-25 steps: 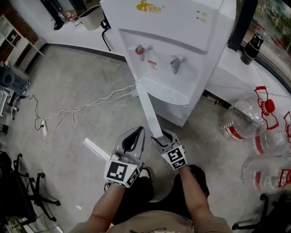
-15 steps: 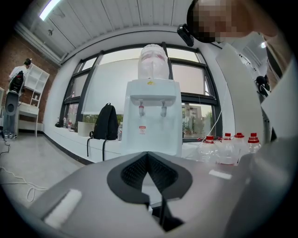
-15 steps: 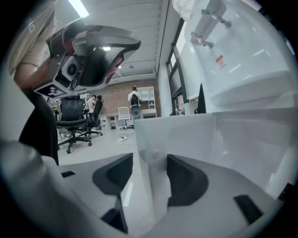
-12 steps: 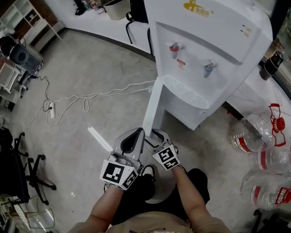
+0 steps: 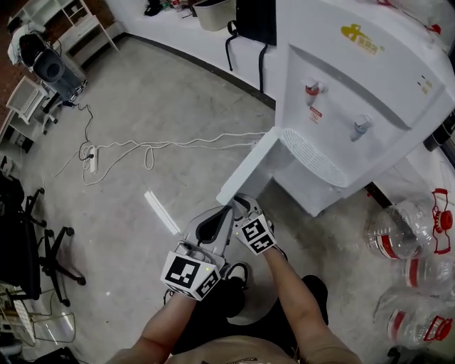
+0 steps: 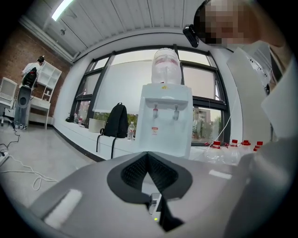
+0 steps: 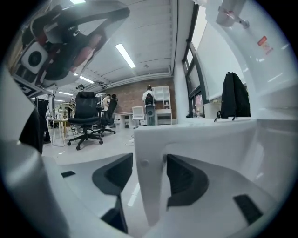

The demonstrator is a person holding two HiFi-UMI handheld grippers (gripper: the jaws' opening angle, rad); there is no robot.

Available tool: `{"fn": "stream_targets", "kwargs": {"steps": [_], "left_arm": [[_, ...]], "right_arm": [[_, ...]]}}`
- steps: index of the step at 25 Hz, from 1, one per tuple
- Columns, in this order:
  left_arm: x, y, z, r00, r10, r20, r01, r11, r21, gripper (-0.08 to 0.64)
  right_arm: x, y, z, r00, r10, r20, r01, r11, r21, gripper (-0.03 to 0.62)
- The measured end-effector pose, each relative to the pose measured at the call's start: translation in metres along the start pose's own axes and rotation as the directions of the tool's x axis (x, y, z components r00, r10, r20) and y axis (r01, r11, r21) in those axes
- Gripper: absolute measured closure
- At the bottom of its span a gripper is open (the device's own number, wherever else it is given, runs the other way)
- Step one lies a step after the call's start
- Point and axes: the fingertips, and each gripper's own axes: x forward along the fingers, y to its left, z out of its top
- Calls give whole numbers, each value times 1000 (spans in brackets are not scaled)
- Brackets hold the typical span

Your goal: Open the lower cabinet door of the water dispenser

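The white water dispenser [image 5: 355,92] stands at the upper right of the head view, with a red and a blue tap over a drip tray. Its lower cabinet door [image 5: 249,167] is swung wide open toward me. My right gripper [image 5: 238,201] is shut on the door's free edge. In the right gripper view the door [image 7: 205,137] runs between the two black pads of the right gripper [image 7: 150,172]. My left gripper [image 5: 225,213] hangs just left of it, shut and empty. In the left gripper view the left gripper [image 6: 148,154] points at the dispenser [image 6: 165,123].
A power strip [image 5: 90,158] and white cables [image 5: 178,144] lie on the concrete floor to the left. A white strip [image 5: 162,212] lies near my grippers. Office chairs [image 5: 35,245] stand at far left, large water bottles [image 5: 394,234] at right, a black backpack [image 5: 252,21] behind.
The cabinet door has swung farther open, out to the left, with my right gripper still on its edge. My left gripper stayed shut beside it.
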Motion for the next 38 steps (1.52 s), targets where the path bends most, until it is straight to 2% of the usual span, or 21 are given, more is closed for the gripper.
{"fn": "stream_targets", "kwargs": {"steps": [11, 21, 25, 26, 27, 28, 29, 33, 38], "left_arm": [[2, 13, 1, 1000, 10, 6, -10, 999, -43, 552], [9, 3, -1, 1000, -3, -2, 3, 1000, -11, 552], [13, -3, -2, 1000, -7, -4, 8, 1000, 18, 552], [14, -5, -2, 1000, -13, -5, 13, 1000, 22, 552], [14, -7, -2, 1000, -18, -7, 18, 1000, 24, 552], [15, -10, -3, 1000, -24, -7, 25, 999, 26, 552], [17, -12, -2, 1000, -30, -6, 31, 999, 29, 552], [23, -27, -3, 998, -57, -3, 57, 997, 59, 552], [39, -46, -6, 995, -97, -10, 97, 992, 84, 552]], "right_arm": [[48, -15, 13, 1000, 12, -15, -13, 1000, -29, 374], [23, -13, 15, 1000, 1, -26, -2, 998, -58, 374], [1, -12, 13, 1000, 8, -13, -9, 1000, -21, 374], [-6, -12, 14, 1000, 8, -9, -8, 1000, -13, 385], [-13, -13, 16, 1000, 4, -4, -4, 1000, -10, 421], [-20, -15, 17, 1000, -4, 1, 4, 1000, -11, 490], [-28, -16, 19, 1000, -15, 5, 15, 1000, -14, 514], [-63, -20, 19, 999, -49, 1, 49, 998, -24, 563], [-114, -29, 17, 991, -131, -14, 131, 991, -29, 575]]}}
